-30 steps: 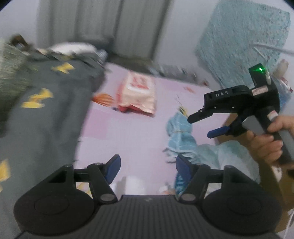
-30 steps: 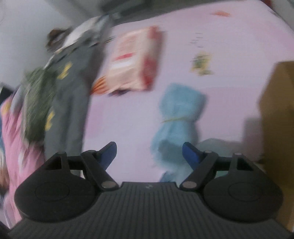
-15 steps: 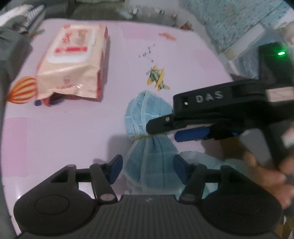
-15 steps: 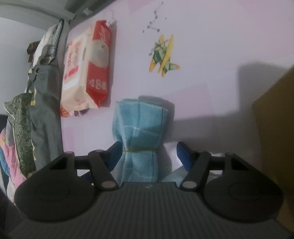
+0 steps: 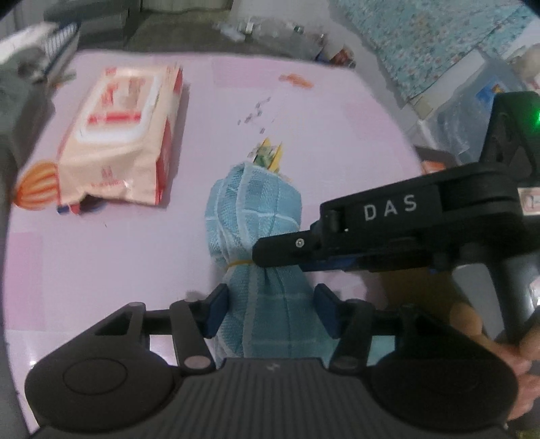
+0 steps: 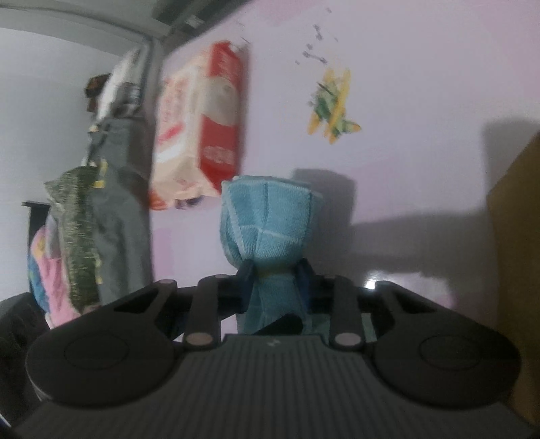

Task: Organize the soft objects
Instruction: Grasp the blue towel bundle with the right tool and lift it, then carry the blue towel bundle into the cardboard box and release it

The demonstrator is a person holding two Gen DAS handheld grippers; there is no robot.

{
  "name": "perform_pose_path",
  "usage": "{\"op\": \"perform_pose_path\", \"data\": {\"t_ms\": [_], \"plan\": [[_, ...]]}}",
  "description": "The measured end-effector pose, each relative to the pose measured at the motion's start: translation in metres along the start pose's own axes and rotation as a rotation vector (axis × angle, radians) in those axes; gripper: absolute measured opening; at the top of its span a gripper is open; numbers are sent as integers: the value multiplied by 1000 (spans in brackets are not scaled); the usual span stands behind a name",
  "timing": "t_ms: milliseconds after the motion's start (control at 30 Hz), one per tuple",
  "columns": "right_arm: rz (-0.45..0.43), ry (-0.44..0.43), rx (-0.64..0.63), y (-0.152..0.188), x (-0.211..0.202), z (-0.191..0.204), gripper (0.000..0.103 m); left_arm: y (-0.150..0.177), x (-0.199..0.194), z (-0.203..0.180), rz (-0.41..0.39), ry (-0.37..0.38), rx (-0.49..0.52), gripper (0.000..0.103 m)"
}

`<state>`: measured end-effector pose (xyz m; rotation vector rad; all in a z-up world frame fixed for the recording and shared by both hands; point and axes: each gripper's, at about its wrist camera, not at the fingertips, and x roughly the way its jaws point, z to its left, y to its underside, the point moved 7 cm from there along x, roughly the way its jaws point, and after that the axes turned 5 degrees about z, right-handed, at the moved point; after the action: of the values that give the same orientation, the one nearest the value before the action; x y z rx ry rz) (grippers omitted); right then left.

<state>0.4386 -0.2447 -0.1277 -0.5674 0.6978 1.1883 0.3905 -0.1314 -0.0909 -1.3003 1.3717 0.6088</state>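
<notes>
A pale pink bench [image 5: 118, 256] carries a wipes pack [image 5: 121, 135] at upper left, a tied blue towel bundle [image 5: 253, 216] at centre, and clothing [image 6: 111, 202] along its left edge.

The right gripper [image 5: 270, 251] hides part of the blue towel bundle [image 5: 253, 216]; the far clutter [image 5: 280, 30] is blurred.

left gripper [image 5: 271, 312]: jaws spread | right gripper [image 6: 275, 282]: clamped (crossing in front)

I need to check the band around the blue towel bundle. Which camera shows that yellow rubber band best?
The left wrist view: the yellow rubber band shows cinching the blue towel bundle. In the right wrist view, the right gripper pinches that waist, hiding the band.
</notes>
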Motion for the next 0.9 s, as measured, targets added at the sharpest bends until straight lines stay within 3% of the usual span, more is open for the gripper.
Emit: {"op": "perform_pose_path", "data": {"t_ms": [267, 433, 567, 700, 900], "plan": [[-126, -100, -83, 30, -111, 26, 26, 5, -84, -71, -143, 54, 61, 56], [-216, -76, -105, 64, -196, 4, 26, 19, -108, -149, -182, 130, 169, 56], [-255, -24, -66, 96, -244, -42, 26, 41, -98, -214, -160, 214, 250, 58], [-280, 54, -3, 126, -280, -100, 27, 68, -60, -270, -100, 285, 297, 59], [-284, 214, 74, 156, -305, -182, 28, 95, -3, -331, -4, 344, 321, 58]]}}
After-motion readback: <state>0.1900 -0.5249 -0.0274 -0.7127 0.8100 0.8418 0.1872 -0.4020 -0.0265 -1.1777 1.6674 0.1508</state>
